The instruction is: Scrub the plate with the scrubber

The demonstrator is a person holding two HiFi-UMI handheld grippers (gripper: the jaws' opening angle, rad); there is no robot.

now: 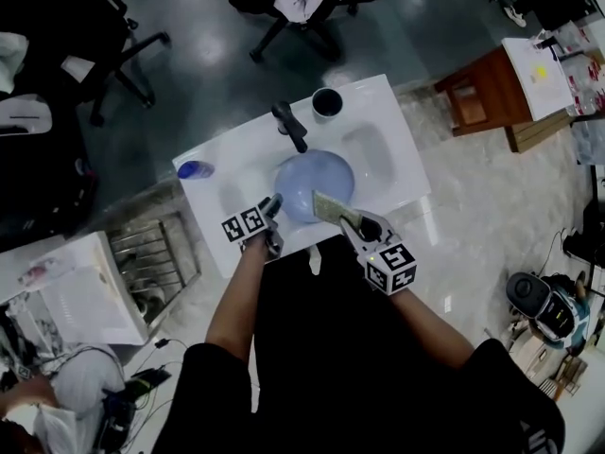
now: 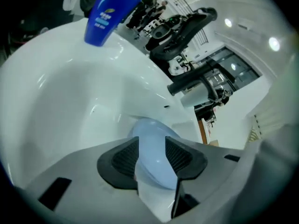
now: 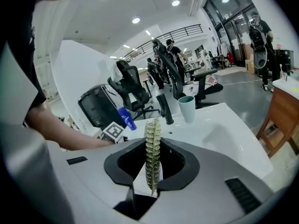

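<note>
Jaws of the left gripper stand apart around the rim of the pale blue plate, which lies in the white sink. The right gripper is clamped on the scrubber over the sink's near edge. A faucet and a cup stand at its far rim. Glossy grey floor lies beyond.

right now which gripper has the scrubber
The right gripper: its jaws are shut on the scrubber. The left gripper has open jaws either side of the plate rim.
</note>
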